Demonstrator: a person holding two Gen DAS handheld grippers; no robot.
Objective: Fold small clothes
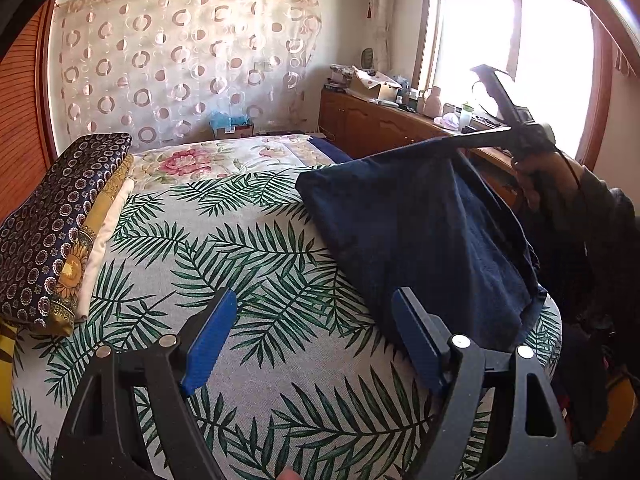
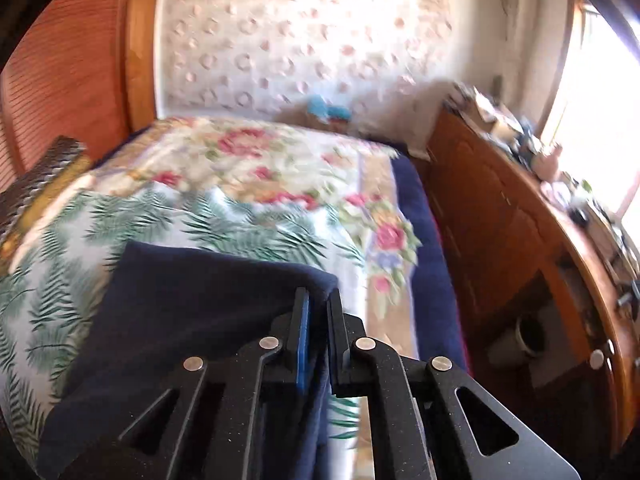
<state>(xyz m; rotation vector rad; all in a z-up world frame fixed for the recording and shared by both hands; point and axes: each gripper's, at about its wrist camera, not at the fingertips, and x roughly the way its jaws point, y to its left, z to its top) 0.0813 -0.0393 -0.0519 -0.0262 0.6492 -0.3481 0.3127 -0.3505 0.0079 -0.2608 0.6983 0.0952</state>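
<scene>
A dark navy garment (image 1: 416,232) lies on the leaf-print bedcover (image 1: 224,240), its right corner lifted off the bed. My right gripper (image 2: 318,300) is shut on that raised corner of the navy garment (image 2: 192,320), and the cloth hangs between its blue-padded fingers. In the left wrist view the right gripper (image 1: 456,145) shows at the upper right, held by a hand in a dark sleeve, pulling the cloth up. My left gripper (image 1: 316,304) hovers open over the bedcover, its right pad (image 1: 416,336) just beside the garment's near edge, with nothing between the fingers.
Folded patterned bedding (image 1: 60,224) is stacked along the bed's left side. A floral sheet (image 1: 208,160) covers the far end. A wooden cabinet (image 1: 380,128) with clutter on top runs under the bright window on the right. A wooden headboard panel (image 2: 64,92) stands at the left.
</scene>
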